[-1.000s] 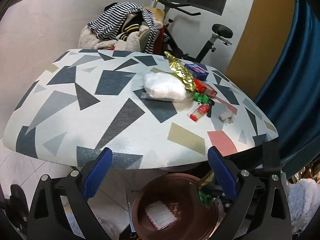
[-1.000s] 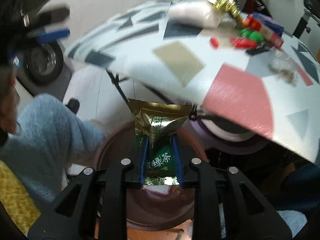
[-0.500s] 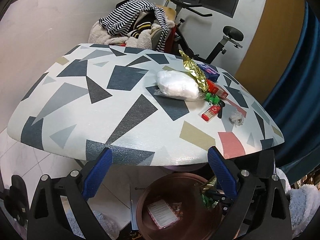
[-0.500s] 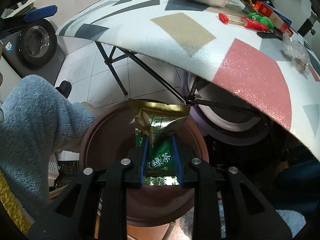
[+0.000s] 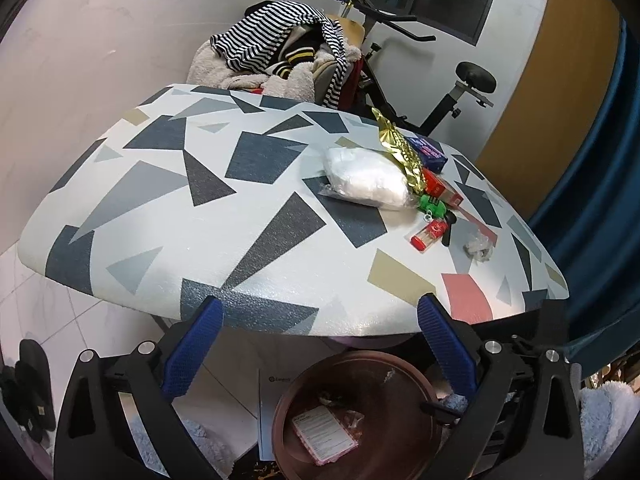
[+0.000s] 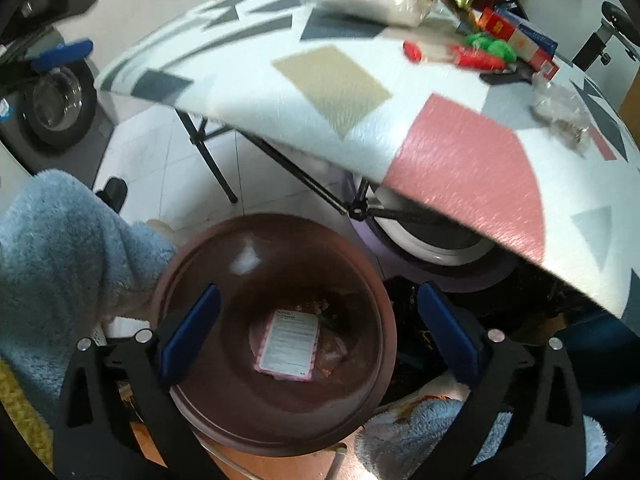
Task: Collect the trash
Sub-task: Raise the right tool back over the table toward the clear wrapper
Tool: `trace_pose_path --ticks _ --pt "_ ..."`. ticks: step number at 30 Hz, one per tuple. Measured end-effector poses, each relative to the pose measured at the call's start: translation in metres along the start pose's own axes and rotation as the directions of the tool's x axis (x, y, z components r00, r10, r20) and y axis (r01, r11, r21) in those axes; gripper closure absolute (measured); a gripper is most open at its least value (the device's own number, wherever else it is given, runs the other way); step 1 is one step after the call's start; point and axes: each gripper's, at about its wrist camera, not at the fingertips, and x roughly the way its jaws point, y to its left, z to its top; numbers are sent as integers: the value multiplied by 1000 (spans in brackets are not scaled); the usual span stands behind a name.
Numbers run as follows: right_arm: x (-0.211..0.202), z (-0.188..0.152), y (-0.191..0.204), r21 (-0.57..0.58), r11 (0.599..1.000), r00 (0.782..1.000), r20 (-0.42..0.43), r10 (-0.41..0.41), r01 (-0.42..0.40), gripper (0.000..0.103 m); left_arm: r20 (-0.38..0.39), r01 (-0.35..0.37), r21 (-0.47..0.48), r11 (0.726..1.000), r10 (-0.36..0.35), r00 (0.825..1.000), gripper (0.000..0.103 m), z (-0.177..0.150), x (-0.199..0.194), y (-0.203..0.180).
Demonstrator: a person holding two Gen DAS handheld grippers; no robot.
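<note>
Here we take the round, dark-brown plastic bin (image 6: pixel 276 332) on the floor as our landmark, since the step in hand is a drop into it. Above and beyond the bin spreads the white tabletop with grey, navy, tan and pink geometric patches (image 5: pixel 208 208), and the bin sits partly under its near edge. The right gripper (image 6: pixel 316 330) hangs over the bin's mouth; its jaws are opening, spread wide, with nothing between them. The left gripper (image 5: pixel 320 344) is also above the bin, a little back from it; its 2 blue pads (image 5: pixel 192 354) stand wide apart on nothing.

We judge the release well placed: the claw is centred over the bin, so whatever falls lands inside. Already at the bottom lies a pink-edged white printed packet (image 6: pixel 289 344).

The rest of the trash lies well beyond the bin, on the table's far right: a clear plastic bag of white stuff (image 5: pixel 368 178), a crinkled gold foil wrapper (image 5: pixel 400 148) against it, and a small crumpled clear wrapper (image 5: pixel 478 246) nearest the table's edge. Next we would lift clear of the table's rim before reaching.
</note>
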Motion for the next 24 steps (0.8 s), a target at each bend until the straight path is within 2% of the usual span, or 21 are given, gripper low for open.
trace_pose_path --ticks 5,9,24 --pt "-30 11 -18 61 998 996 90 12 -17 6 22 -5 -4 1000 5 1000 7 8 -3 3" --pt "-53 23 -34 95 995 989 149 -21 7 6 34 -10 6 1000 10 999 7 15 -5 4" --pt "-98 69 -81 152 982 958 246 -148 112 6 68 -23 73 997 18 998 7 42 -5 -4"
